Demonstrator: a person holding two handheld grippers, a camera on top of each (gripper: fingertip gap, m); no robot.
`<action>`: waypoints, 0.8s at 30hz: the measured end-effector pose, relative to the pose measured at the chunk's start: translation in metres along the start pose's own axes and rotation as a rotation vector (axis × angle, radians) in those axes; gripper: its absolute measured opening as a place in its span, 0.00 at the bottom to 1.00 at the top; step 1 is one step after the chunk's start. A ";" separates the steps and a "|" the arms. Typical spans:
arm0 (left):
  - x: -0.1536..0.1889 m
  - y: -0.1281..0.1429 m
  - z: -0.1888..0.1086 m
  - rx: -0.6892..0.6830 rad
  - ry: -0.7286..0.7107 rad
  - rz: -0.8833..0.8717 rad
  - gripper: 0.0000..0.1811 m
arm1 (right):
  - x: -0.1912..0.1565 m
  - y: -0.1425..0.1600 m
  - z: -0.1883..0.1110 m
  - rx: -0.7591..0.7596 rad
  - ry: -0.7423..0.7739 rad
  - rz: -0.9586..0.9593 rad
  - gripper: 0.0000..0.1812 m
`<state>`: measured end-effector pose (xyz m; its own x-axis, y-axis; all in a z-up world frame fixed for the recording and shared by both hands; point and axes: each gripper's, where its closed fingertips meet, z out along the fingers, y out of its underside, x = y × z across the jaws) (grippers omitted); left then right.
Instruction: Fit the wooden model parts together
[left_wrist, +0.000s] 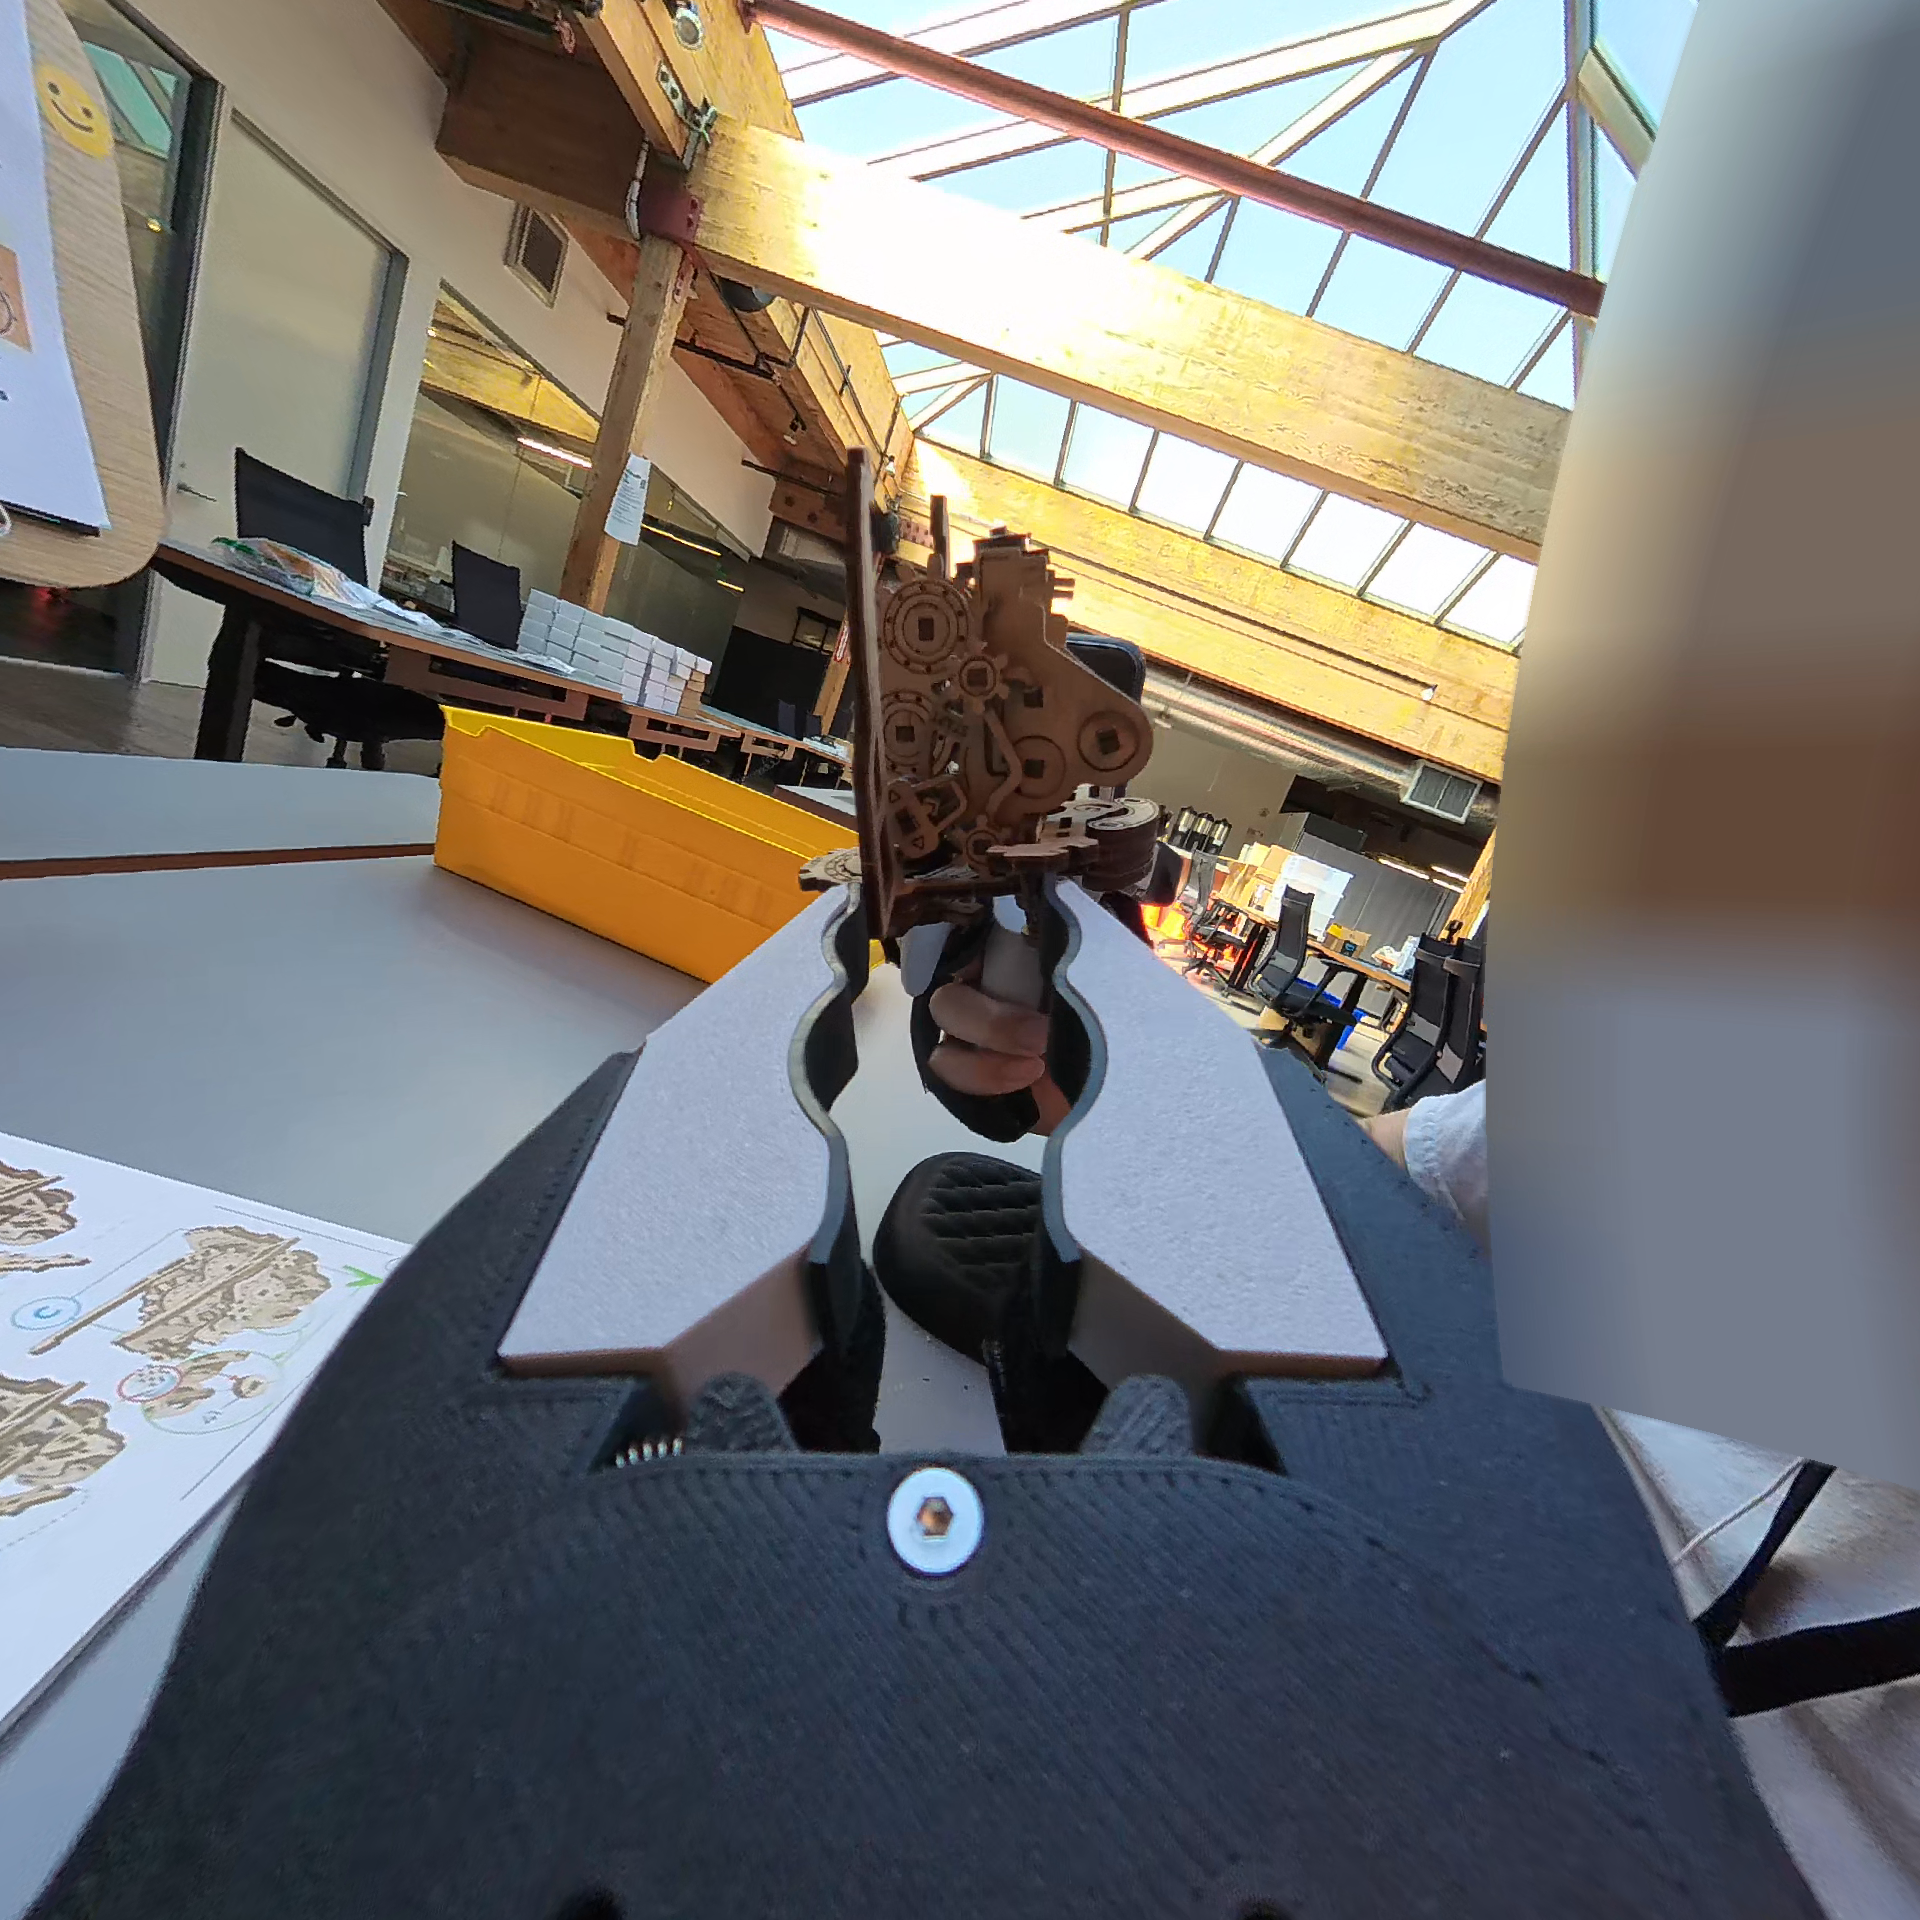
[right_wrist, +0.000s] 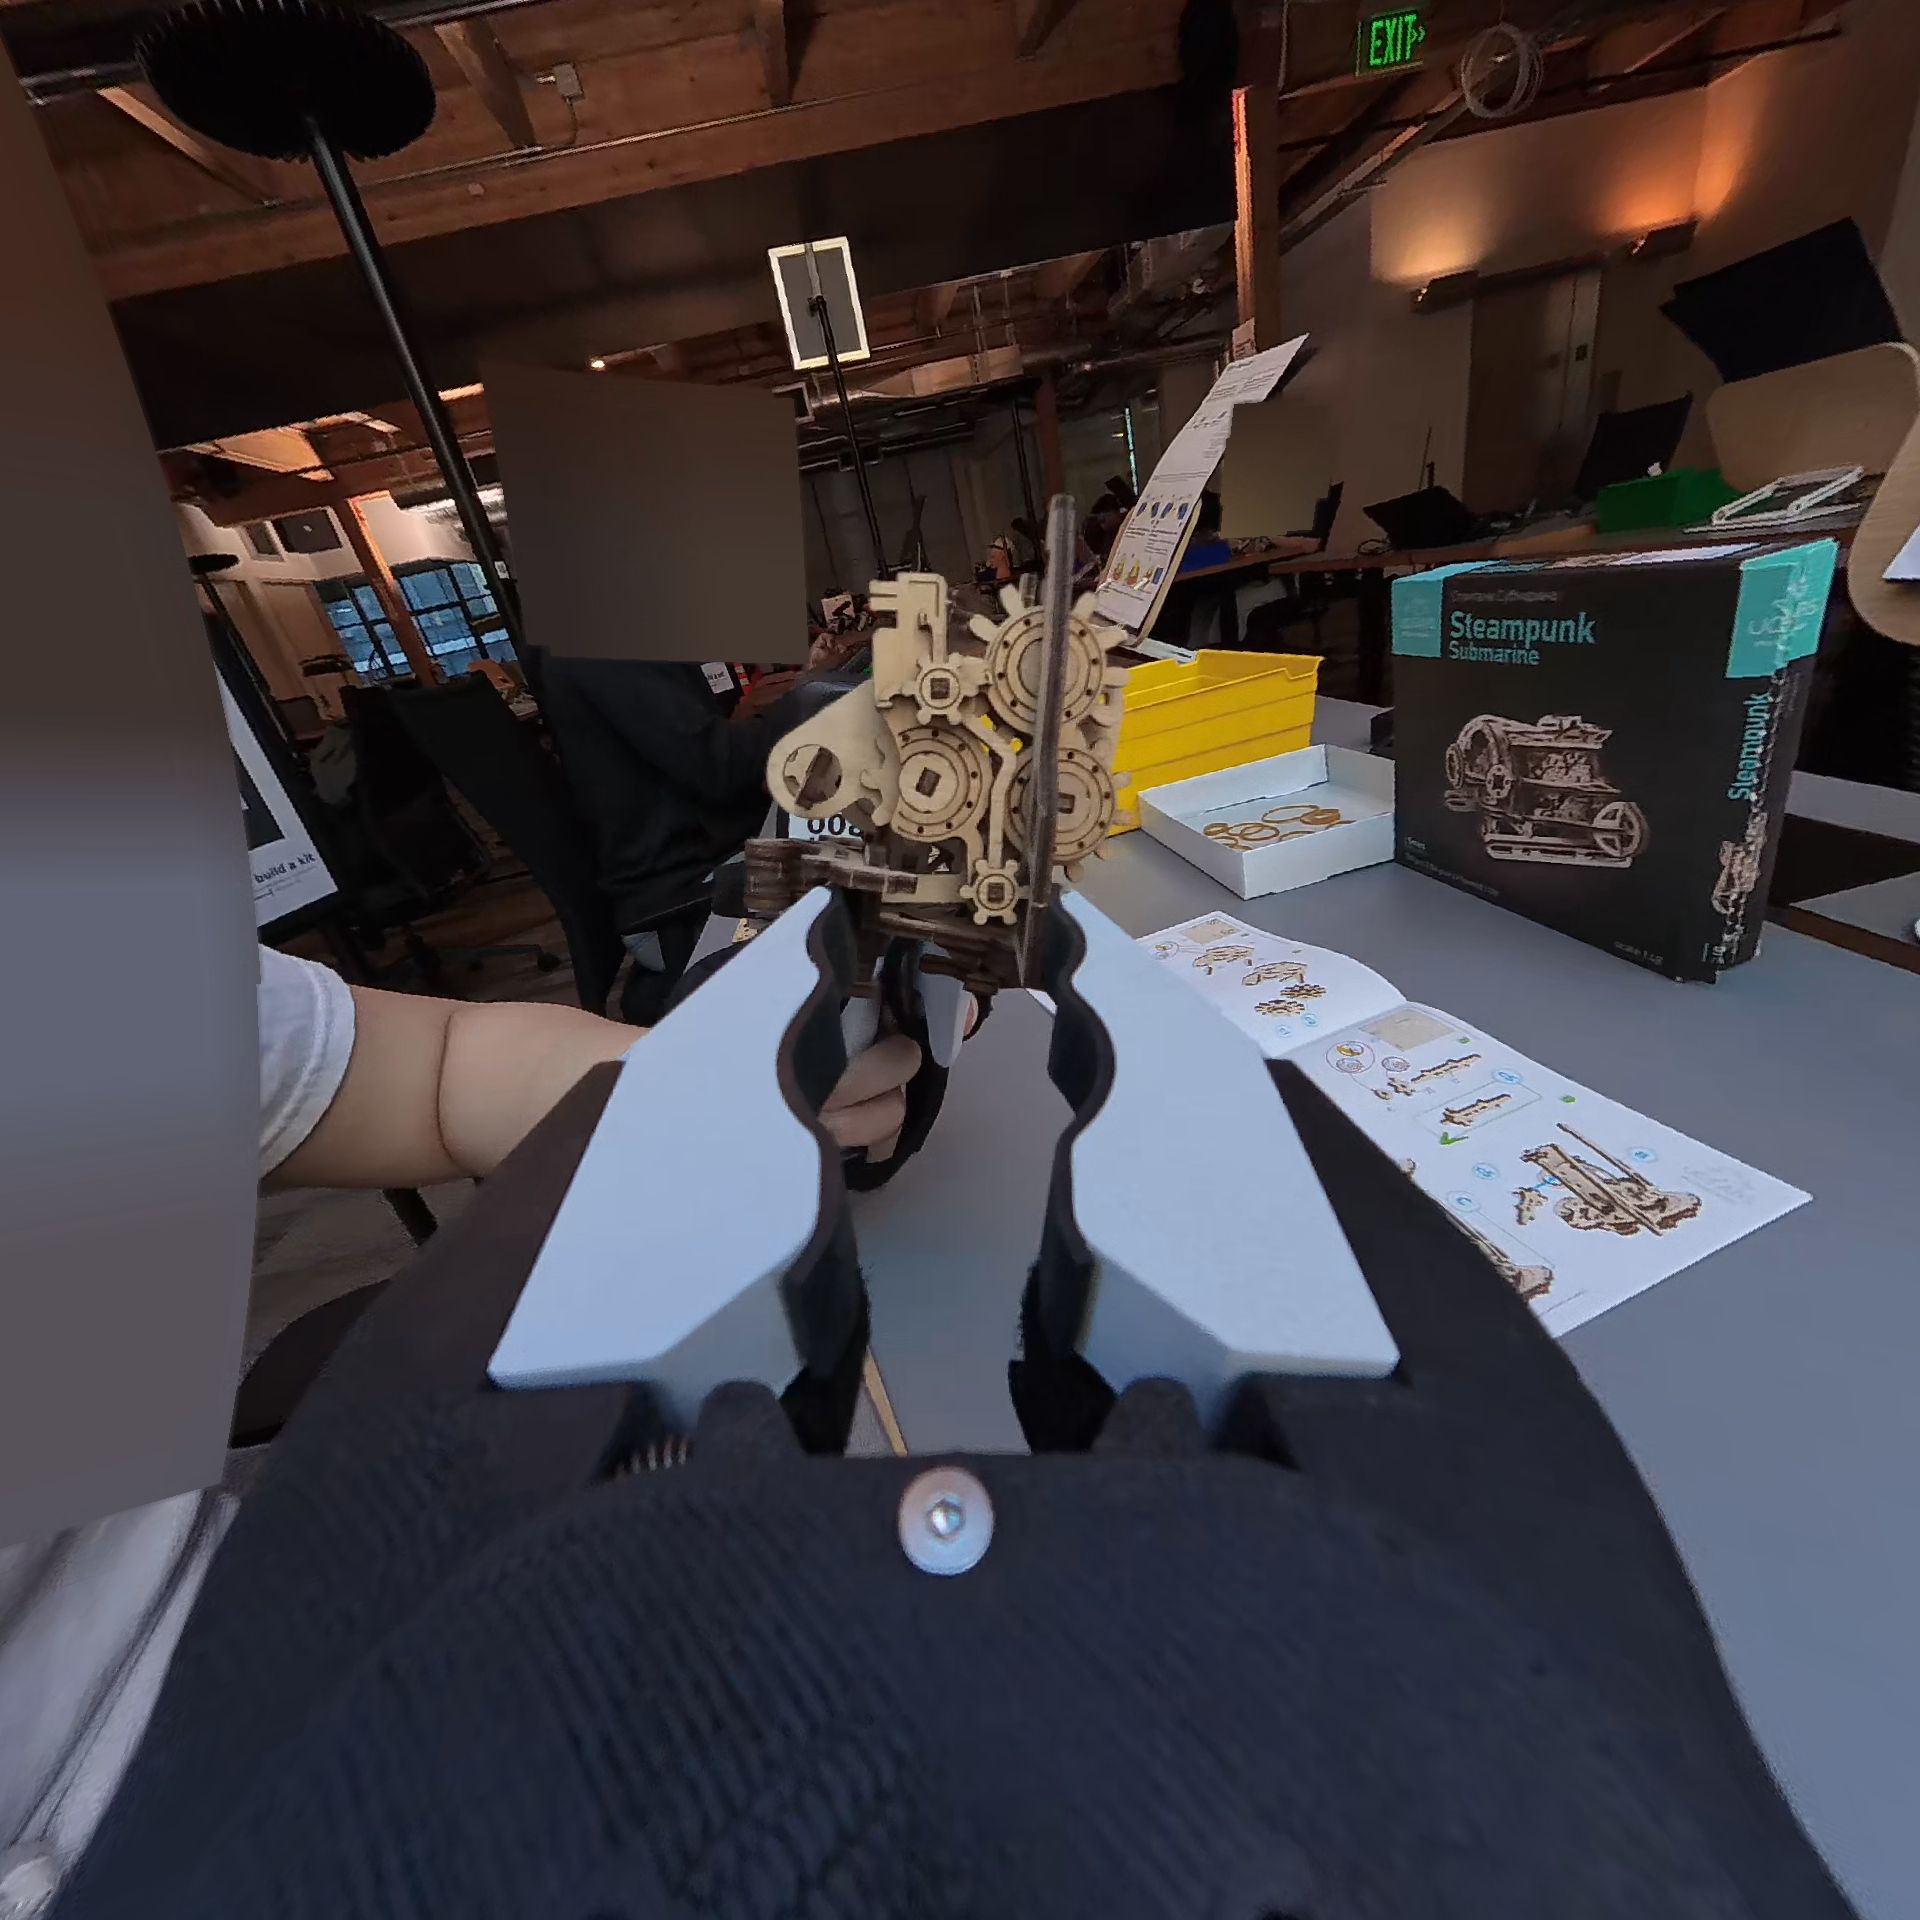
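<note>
A wooden gear model (left_wrist: 987, 727) with cogs and round discs is held up above the grey table (left_wrist: 260, 987). A thin flat wooden plate (left_wrist: 868, 675) stands edge-on along its side. My left gripper (left_wrist: 948, 899) is shut on the model's dark base. My right gripper (right_wrist: 943, 920) is shut on the same model (right_wrist: 945, 769) from the opposite side, with the plate (right_wrist: 1055, 707) by its right finger. Each view shows the other gripper and a hand behind and below the model.
A yellow bin (left_wrist: 623, 821) stands on the table, also in the right wrist view (right_wrist: 1205, 717). An instruction sheet (right_wrist: 1455, 1101) lies flat, near a white tray of wooden rings (right_wrist: 1268, 831) and a dark kit box (right_wrist: 1590, 769). A person's arm (right_wrist: 468, 1091) reaches in from the left. Less than 4 cm separates the two grippers' tips.
</note>
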<state>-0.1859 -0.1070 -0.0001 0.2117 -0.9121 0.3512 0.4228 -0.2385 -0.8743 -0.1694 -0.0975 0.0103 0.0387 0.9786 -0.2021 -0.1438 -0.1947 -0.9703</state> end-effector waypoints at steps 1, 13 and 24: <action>0.001 0.000 0.000 -0.005 0.002 0.011 0.17 | -0.001 0.000 0.000 0.001 -0.009 0.003 0.19; 0.024 -0.003 -0.004 0.050 0.191 0.208 0.17 | -0.030 -0.007 0.000 -0.017 0.001 -0.350 0.19; -0.004 -0.051 -0.041 0.172 0.154 0.067 0.28 | -0.023 -0.014 -0.015 -0.163 0.384 -1.138 0.18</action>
<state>-0.2445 -0.1043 0.0295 0.1134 -0.9671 0.2278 0.5593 -0.1274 -0.8191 -0.1534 -0.1180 0.0267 0.3568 0.5173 0.7779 0.2887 0.7309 -0.6184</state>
